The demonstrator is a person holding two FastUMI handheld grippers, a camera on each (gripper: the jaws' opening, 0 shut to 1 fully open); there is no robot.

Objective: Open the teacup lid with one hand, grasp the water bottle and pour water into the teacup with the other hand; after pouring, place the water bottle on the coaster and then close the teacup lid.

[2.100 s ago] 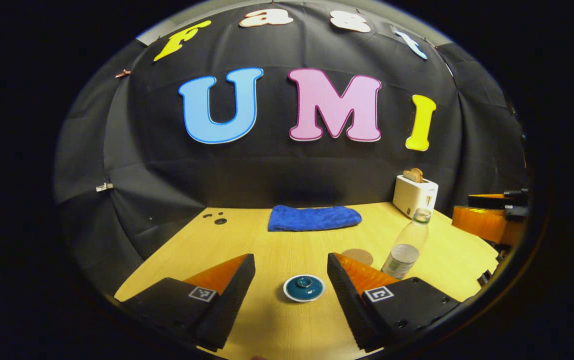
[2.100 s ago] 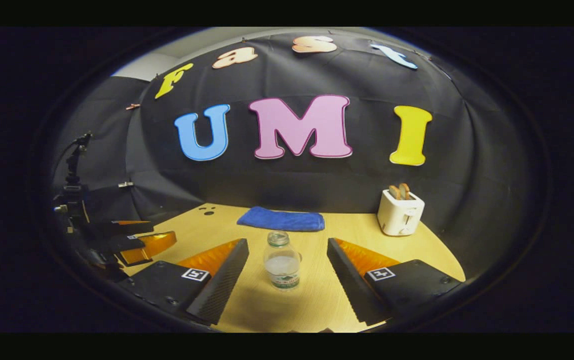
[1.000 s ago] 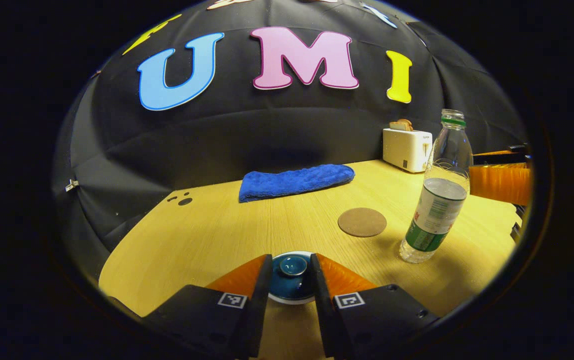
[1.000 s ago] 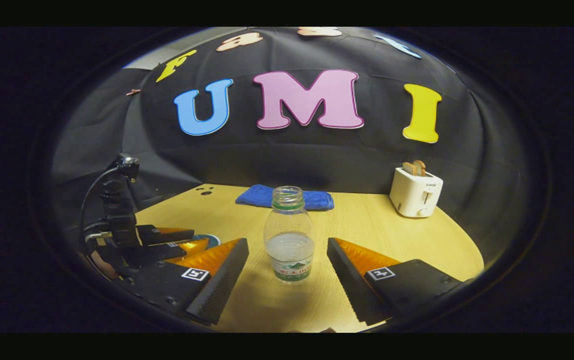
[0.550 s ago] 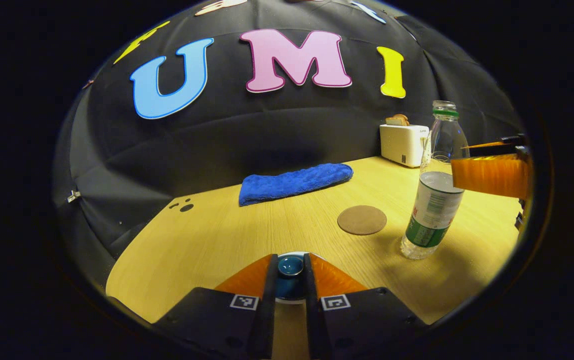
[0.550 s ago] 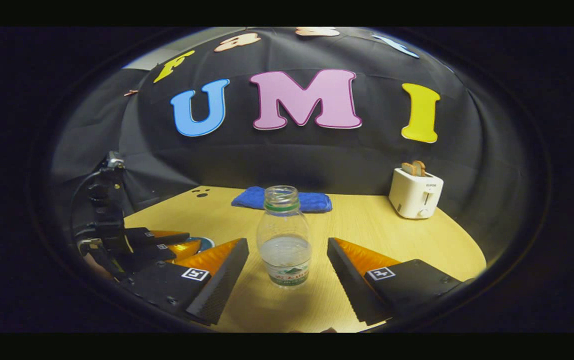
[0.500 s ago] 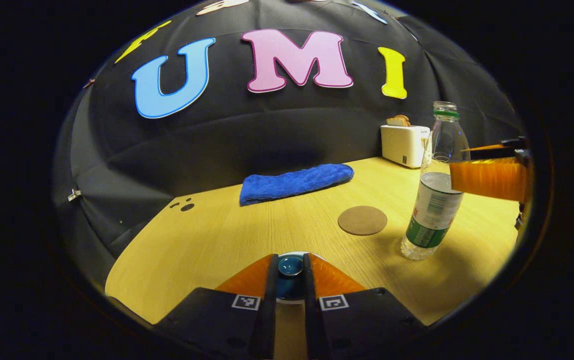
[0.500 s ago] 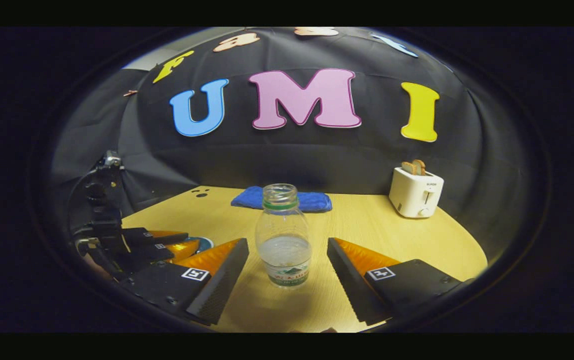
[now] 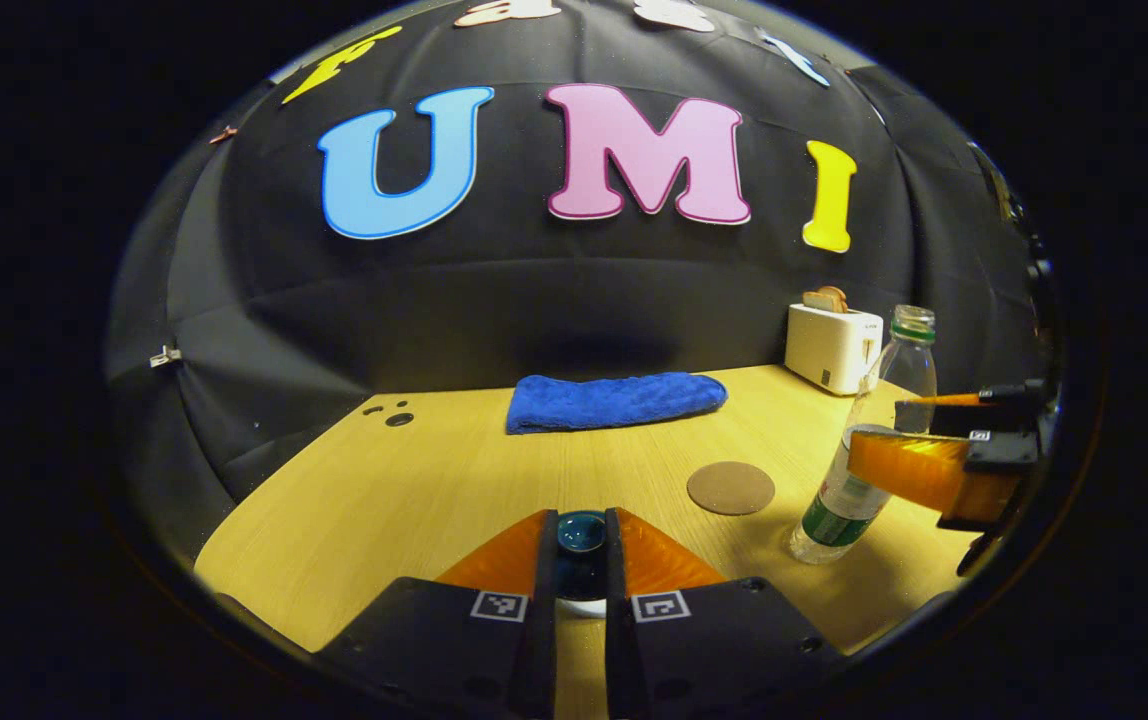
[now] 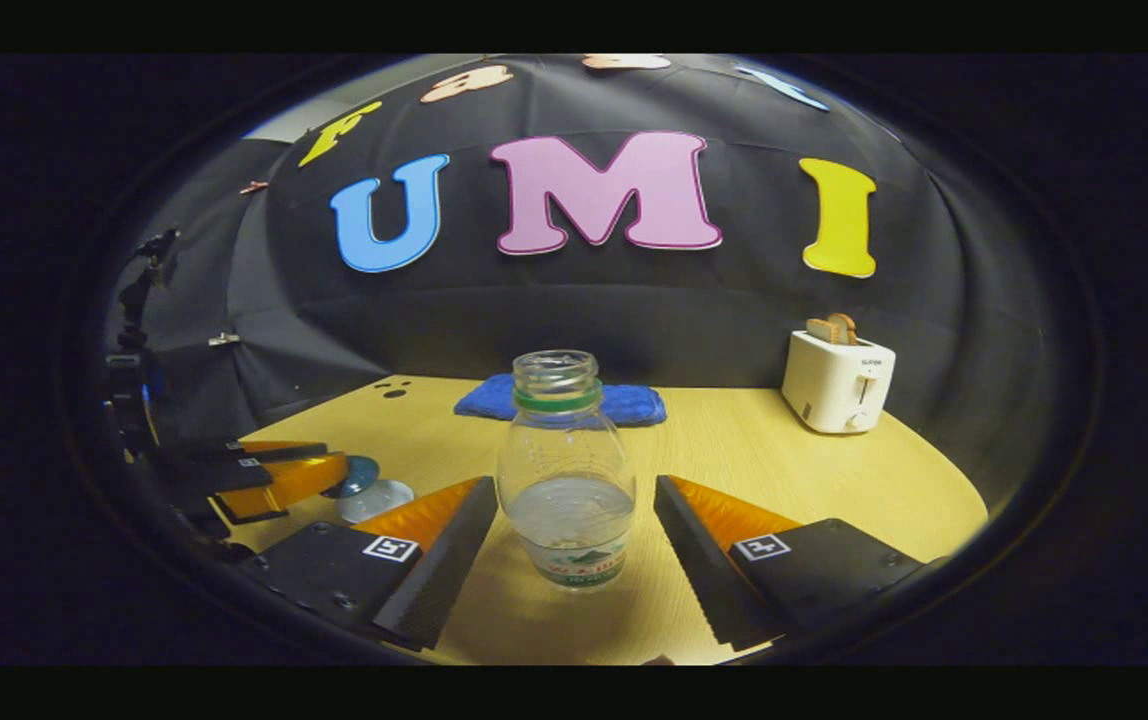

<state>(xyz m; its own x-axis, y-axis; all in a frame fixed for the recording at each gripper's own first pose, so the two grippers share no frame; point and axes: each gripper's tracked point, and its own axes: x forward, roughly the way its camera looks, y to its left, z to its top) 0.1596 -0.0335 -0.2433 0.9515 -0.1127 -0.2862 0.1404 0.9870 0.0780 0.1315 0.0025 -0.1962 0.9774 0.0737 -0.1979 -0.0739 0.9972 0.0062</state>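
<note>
My left gripper [image 9: 580,520] is shut on the knob of the dark blue teacup lid [image 9: 580,532]. In the right gripper view the lid [image 10: 362,472] hangs tilted just above the white teacup [image 10: 376,498], held by the left gripper [image 10: 269,472]. The clear, uncapped water bottle [image 10: 566,470] stands upright on the table, partly filled. It stands between the fingers of my open right gripper [image 10: 574,490], which flank it closely. In the left gripper view the right gripper [image 9: 934,465] reaches around the bottle [image 9: 827,512]. The round brown coaster [image 9: 730,488] lies left of the bottle.
A folded blue towel [image 9: 616,400] lies at the back of the wooden table [image 9: 414,490]. A white toaster [image 9: 831,348] with bread stands at the back right, also in the right gripper view as the toaster [image 10: 837,382]. Small holes [image 9: 397,419] mark the table's back left.
My left gripper closed on the lid knob and has lifted the lid off the teacup. My right gripper has moved forward, so the bottle now stands between its fingers.
</note>
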